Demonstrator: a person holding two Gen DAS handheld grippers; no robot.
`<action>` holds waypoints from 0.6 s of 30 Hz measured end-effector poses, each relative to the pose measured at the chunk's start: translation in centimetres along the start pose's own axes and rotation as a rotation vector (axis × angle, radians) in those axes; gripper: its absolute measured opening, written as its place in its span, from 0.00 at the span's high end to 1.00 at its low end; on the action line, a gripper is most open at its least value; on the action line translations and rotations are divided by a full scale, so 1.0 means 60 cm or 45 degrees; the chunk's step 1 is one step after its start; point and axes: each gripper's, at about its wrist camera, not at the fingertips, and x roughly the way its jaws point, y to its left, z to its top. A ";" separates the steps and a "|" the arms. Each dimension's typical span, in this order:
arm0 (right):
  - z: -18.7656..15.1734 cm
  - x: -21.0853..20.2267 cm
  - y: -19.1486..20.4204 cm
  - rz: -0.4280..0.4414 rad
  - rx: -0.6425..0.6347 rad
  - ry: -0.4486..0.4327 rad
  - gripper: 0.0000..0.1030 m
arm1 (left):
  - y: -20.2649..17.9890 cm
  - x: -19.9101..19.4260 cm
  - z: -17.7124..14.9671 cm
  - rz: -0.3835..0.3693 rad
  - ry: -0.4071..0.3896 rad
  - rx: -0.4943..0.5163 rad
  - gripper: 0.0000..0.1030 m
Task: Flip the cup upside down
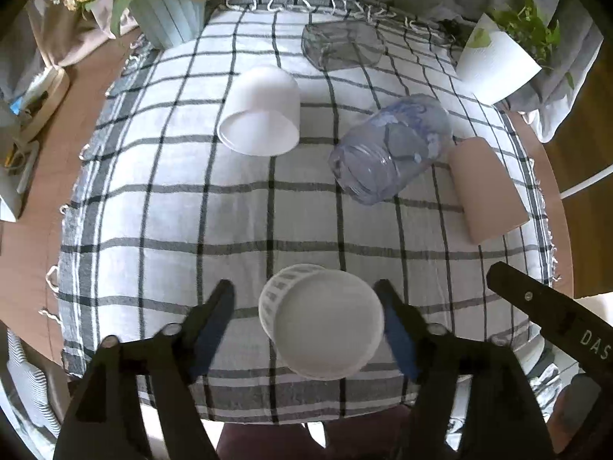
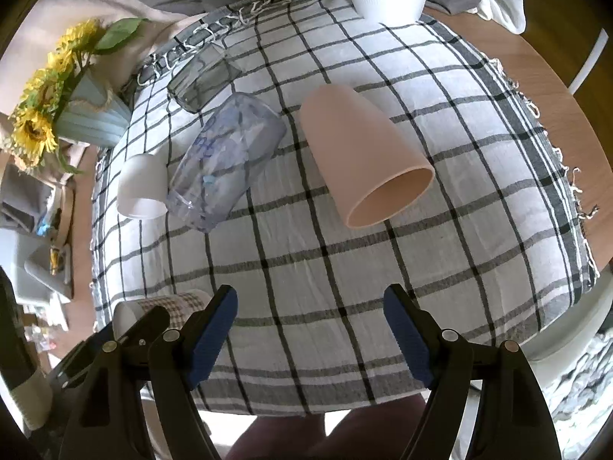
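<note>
Cup: white cup (image 1: 322, 322) with a checked band near its rim, between the fingers of the left claw (image 1: 306, 326); in the right wrist view it shows only partly (image 2: 172, 304), low and left of the right claw (image 2: 310, 329).
Cup pose: its flat white base faces the left camera, so it appears already inverted or tilted with the mouth toward the cloth; I cannot tell whether the rim rests on the bench.
Left claw: spread, one blue pad on either side of the cup; the right pad looks just beside the wall, the left pad stands clear, so nothing is gripped as far as I can see.
Right claw: released and empty, only checked cloth (image 2: 345, 230) between its pads.
Key relation: the cup sits directly ahead of the left claw, its long axis running roughly along the camera's line of sight; the left hand is much the nearer.
Others: pink cup (image 2: 364, 157), clear cup (image 2: 226, 161), small white cup (image 2: 141, 188) and grey glass (image 2: 199, 80) lie farther ahead, well apart from both claws.
Judgement: if the rim is down, the flip is nearly finished.
</note>
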 end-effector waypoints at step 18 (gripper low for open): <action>-0.061 -0.148 0.039 -0.045 -0.128 -0.413 0.12 | 0.029 -0.161 -0.053 0.135 -0.422 -0.066 0.01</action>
